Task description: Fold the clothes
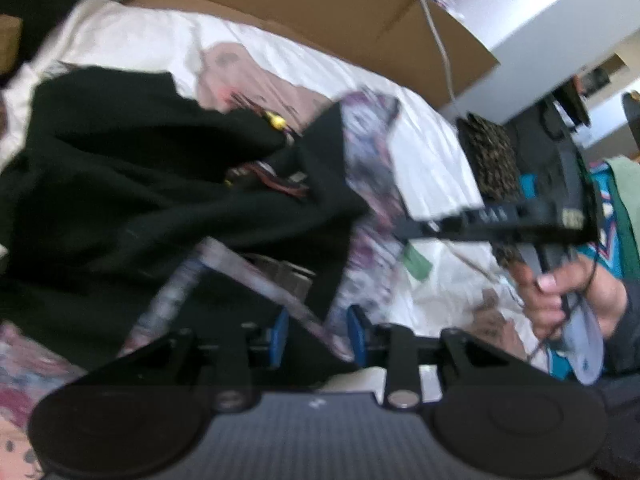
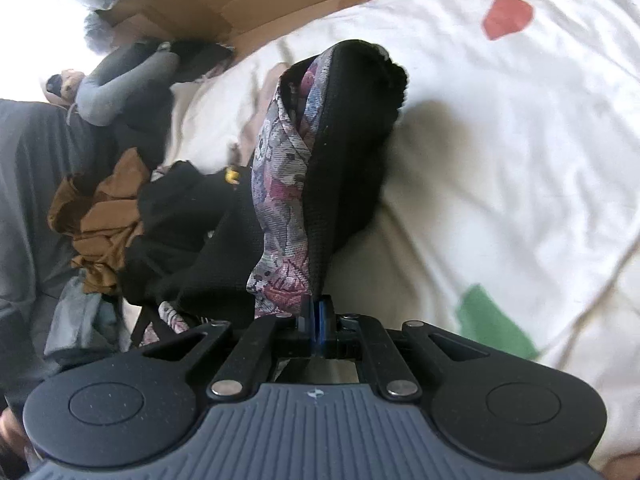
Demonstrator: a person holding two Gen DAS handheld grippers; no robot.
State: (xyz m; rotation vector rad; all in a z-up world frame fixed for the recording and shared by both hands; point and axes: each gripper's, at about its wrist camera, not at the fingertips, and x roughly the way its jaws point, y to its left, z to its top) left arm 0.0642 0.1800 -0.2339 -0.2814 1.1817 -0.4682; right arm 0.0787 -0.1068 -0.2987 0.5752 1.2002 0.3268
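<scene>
**Left wrist view: black garment held up between our two grippers**

Left wrist view puts the black garment (image 1: 120, 184) with its floral lining to our left, draped over the white bed sheet (image 1: 432, 148) and lifted at the near edge. The left gripper (image 1: 318, 334) has its blue fingers (image 1: 280, 332) set apart, and a fold of black cloth and printed trim runs between them; the picture is blurred, so we cannot tell whether they pinch the fabric or merely straddle it. Further right, the right gripper (image 1: 404, 224) reaches in from the side, gripped by the right hand (image 1: 560, 292) at the handle, its tip at the lining's edge.

In the right wrist view, a heap of brown and grey clothes (image 2: 96, 216) lies to the left, apart from our piece. In the middle the garment (image 2: 328, 152) rises from the right gripper (image 2: 316, 312), whose fingers are clenched on the hem where lining meets black cloth. The sheet (image 2: 500, 140) spreads out on the right.

To do this fold well, we judge that both corners should stay level and taut, so the lining turns inward before we lay the piece down flat. The right gripper points forward and upward along the hanging fabric; the left gripper is tilted, angled across the bed.
</scene>
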